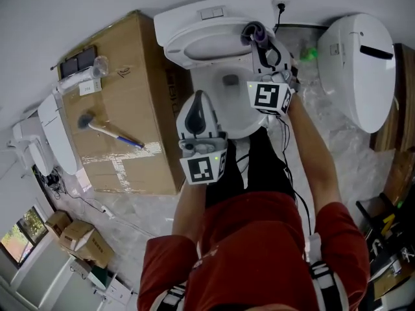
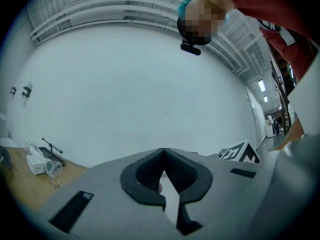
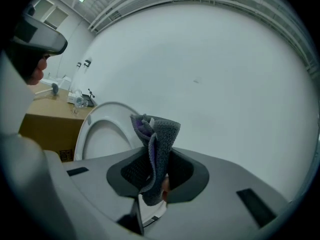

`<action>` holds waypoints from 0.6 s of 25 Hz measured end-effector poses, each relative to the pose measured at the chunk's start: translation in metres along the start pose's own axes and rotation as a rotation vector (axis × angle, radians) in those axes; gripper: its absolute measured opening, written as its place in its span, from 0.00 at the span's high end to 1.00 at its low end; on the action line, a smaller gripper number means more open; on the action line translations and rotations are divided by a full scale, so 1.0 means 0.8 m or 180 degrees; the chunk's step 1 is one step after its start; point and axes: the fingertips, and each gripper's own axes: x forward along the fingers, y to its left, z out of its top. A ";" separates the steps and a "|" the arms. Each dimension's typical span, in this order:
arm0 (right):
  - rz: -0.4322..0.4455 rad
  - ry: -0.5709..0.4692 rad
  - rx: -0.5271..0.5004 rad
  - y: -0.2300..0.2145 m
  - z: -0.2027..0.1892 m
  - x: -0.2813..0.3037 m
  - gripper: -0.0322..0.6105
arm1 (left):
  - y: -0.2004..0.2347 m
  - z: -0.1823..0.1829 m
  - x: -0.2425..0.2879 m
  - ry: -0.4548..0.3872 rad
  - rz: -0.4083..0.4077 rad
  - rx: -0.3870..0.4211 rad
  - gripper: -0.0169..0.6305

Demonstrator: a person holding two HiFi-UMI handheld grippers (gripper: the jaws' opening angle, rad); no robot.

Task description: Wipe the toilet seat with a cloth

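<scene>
The right gripper (image 3: 152, 171) is clamped on the cloth (image 3: 157, 134), a grey knitted cloth with some purple in it. The cloth stands up crumpled from between the jaws and its lower end hangs a little below them. In the head view this gripper (image 1: 258, 45) holds the cloth (image 1: 253, 32) at the right end of the raised toilet seat (image 1: 188, 56). In the right gripper view the seat (image 3: 95, 126) stands upright just to the left of the cloth. I cannot tell if the two touch.

The left gripper (image 2: 164, 159) has its jaws together, with nothing between them. In the head view it (image 1: 200, 97) is held over the left rim of the white toilet bowl (image 1: 241, 120) and points toward the seat.

The person stands directly in front of the bowl. A large cardboard box (image 1: 130, 154) stands to the left of the toilet. On its top lie a brush (image 1: 107, 129), a clear plastic cup (image 1: 100, 64) and a small white packet (image 1: 87, 88). A second white toilet (image 1: 360, 67) lies to the right, and clear plastic sheeting (image 1: 321, 99) covers the floor between the two toilets. The wall behind is plain white.
</scene>
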 end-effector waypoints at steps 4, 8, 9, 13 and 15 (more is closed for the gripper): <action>-0.0045 0.0091 0.0052 -0.014 -0.041 -0.005 0.84 | -0.019 -0.018 0.012 0.0067 -0.0050 -0.0003 0.95; -0.0101 0.0011 -0.0004 -0.012 -0.064 -0.008 0.84 | -0.028 -0.047 0.015 0.0169 -0.0057 -0.0006 0.95; -0.0123 -0.0041 -0.0031 -0.010 -0.067 -0.008 0.84 | -0.029 -0.056 0.014 0.0208 -0.0044 -0.0037 0.95; -0.0158 -0.0203 -0.0177 -0.005 -0.074 -0.011 0.84 | -0.030 -0.087 0.010 0.0298 -0.0045 0.0010 0.95; -0.0149 -0.0193 -0.0178 0.003 -0.084 -0.012 0.84 | -0.029 -0.100 0.009 0.0329 -0.0026 -0.0010 0.95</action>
